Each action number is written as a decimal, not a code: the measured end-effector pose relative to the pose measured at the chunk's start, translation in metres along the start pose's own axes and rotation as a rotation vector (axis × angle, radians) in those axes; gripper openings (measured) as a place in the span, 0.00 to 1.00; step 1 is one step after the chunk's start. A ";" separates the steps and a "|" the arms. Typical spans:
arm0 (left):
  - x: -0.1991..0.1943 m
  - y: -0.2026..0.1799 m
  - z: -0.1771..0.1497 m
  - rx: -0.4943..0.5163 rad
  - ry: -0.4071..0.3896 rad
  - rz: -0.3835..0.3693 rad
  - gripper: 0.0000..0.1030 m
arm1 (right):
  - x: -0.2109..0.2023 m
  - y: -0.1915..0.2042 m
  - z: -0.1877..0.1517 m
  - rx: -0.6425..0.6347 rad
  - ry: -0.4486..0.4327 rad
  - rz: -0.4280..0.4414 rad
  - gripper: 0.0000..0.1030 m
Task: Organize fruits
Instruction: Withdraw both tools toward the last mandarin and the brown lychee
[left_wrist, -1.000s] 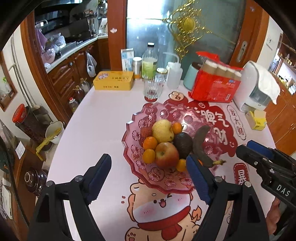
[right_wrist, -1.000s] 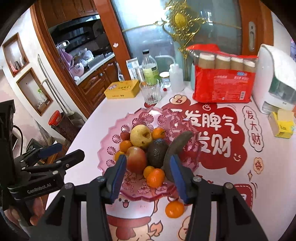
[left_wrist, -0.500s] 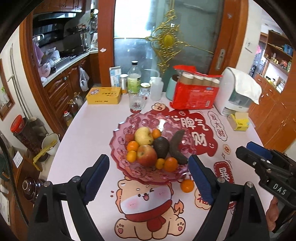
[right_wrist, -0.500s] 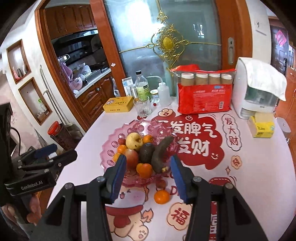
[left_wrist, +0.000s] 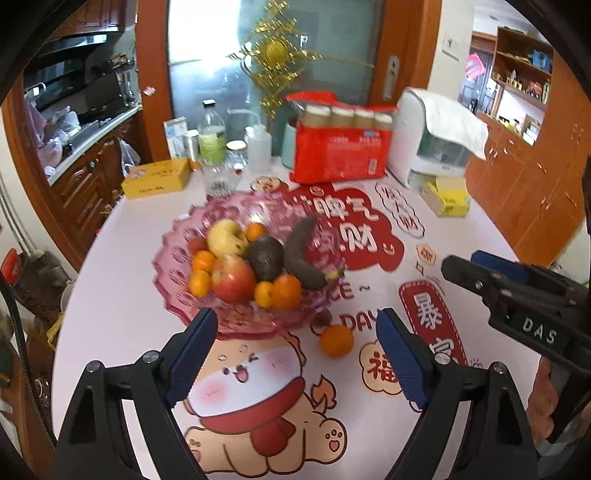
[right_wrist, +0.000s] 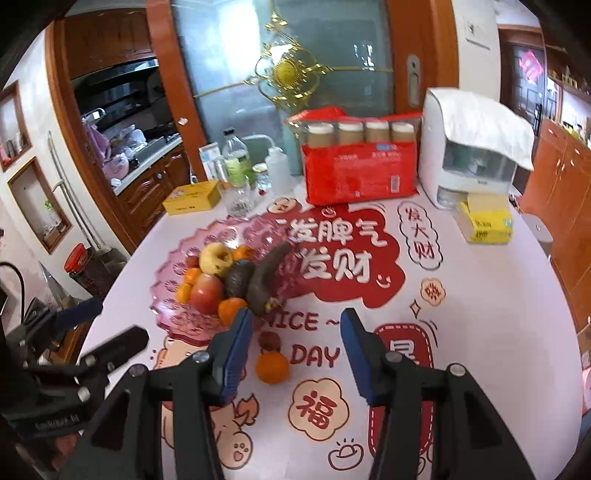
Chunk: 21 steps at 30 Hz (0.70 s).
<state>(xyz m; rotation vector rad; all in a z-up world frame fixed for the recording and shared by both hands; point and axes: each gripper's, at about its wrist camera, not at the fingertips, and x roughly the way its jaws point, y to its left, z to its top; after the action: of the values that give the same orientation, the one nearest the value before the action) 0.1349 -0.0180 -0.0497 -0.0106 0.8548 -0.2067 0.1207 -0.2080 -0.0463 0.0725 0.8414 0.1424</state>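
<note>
Two grippers hang over the worktop (left_wrist: 110, 295), both with fingers spread apart and holding nothing: the left gripper (left_wrist: 295, 354) faces the pink fruit dish (left_wrist: 173, 258), the right gripper (right_wrist: 297, 350) points at the fruit lying loose in front of it.

One dish holds one yellow apple (left_wrist: 227, 238), one red apple (left_wrist: 233, 278), one avocado (left_wrist: 265, 257), one blackened banana (left_wrist: 301, 254) leaning on the rim, and five small oranges around them, the largest orange (left_wrist: 285, 291) at the near edge. A small reddish fruit (left_wrist: 197, 244) sits at the dish's left side.

One loose orange (right_wrist: 272, 366) rests on the worktop outside the dish, near its front rim, with one small dark red fruit (right_wrist: 269, 340) just beyond it.

Only the right wrist view shows that dark fruit clearly; the left wrist view has it half tucked under the dish's edge. Each view catches the other gripper at its side.
</note>
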 end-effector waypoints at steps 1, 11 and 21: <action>0.006 -0.003 -0.005 0.002 0.004 -0.003 0.84 | 0.004 -0.002 -0.003 0.004 0.006 -0.001 0.48; 0.087 -0.016 -0.040 -0.039 0.082 -0.022 0.84 | 0.054 -0.027 -0.031 0.055 0.094 -0.043 0.48; 0.151 -0.031 -0.055 -0.066 0.163 -0.021 0.74 | 0.080 -0.046 -0.045 0.113 0.148 -0.042 0.44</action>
<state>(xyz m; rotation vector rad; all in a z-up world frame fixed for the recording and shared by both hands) 0.1844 -0.0723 -0.1954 -0.0652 1.0239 -0.2006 0.1440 -0.2408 -0.1408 0.1522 0.9982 0.0610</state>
